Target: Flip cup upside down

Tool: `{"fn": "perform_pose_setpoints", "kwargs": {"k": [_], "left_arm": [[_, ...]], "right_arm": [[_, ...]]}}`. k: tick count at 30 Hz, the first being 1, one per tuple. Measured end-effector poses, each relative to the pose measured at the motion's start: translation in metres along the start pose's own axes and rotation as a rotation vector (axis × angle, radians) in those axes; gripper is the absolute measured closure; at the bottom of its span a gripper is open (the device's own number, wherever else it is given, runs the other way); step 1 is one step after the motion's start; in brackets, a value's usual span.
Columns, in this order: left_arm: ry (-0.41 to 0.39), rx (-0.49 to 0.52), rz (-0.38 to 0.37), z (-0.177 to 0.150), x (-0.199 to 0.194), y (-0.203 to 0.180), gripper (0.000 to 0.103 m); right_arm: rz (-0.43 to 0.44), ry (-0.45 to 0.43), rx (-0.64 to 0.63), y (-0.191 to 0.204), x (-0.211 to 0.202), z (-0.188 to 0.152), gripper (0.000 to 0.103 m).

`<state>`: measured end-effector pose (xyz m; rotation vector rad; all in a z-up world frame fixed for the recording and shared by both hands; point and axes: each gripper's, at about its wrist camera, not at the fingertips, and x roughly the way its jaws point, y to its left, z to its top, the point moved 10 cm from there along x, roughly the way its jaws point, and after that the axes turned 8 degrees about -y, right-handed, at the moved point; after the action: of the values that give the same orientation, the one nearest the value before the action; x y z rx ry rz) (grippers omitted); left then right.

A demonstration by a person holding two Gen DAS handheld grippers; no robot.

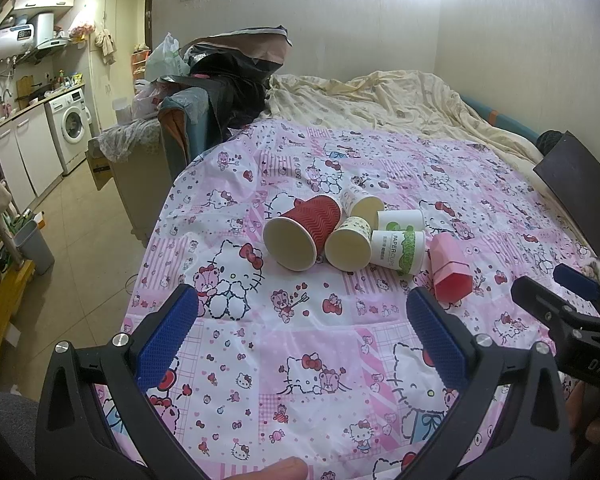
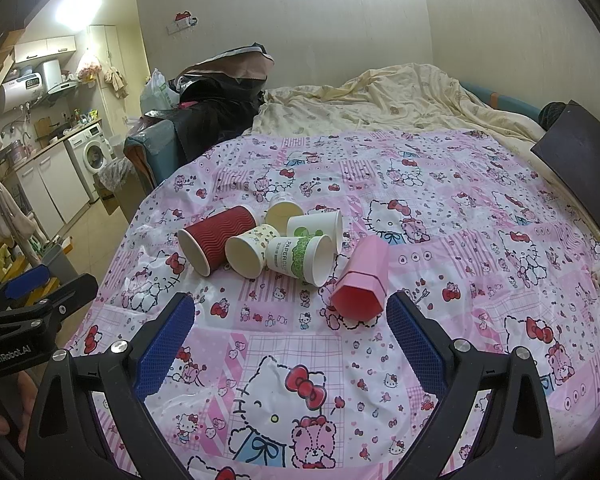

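Ribbed red paper cup (image 1: pixel 302 232), on its side

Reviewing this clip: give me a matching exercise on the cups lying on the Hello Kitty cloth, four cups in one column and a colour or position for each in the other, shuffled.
Cups:
1. ribbed cup
2. faceted cup
3. PAPERCUP cup
4. dotted cup

Descriptions:
A. pink, nearest the right gripper
B. dark red, leftmost of the pile
C. white with a green band
D. cream with small spots, between the ribbed and green-banded cups

Pairs: 1-B, 2-A, 3-C, 4-D
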<state>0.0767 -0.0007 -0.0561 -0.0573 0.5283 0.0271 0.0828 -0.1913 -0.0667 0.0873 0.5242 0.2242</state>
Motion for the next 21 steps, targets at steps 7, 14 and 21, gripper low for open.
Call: {"fn": "perform_pose_setpoints", "kwargs": {"k": [7, 14, 21], "left_arm": [[-0.001, 0.002, 0.000, -0.0002, -0.0001, -0.0001, 0.000], [-0.002, 0.000, -0.001, -0.0005, 0.0000, -0.0002, 0.000], [0.003, -0.005, -0.005, 0.0017, -0.0019, 0.0040, 0.000]], "right_arm": [[0.000, -0.001, -0.001, 0.0002, 0.0003, 0.0006, 0.004], [0.001, -0.002, -0.002, 0.0002, 0.0002, 0.0003, 0.004], [0.001, -0.004, 0.000, 0.0004, 0.0003, 0.0003, 0.004]]}}
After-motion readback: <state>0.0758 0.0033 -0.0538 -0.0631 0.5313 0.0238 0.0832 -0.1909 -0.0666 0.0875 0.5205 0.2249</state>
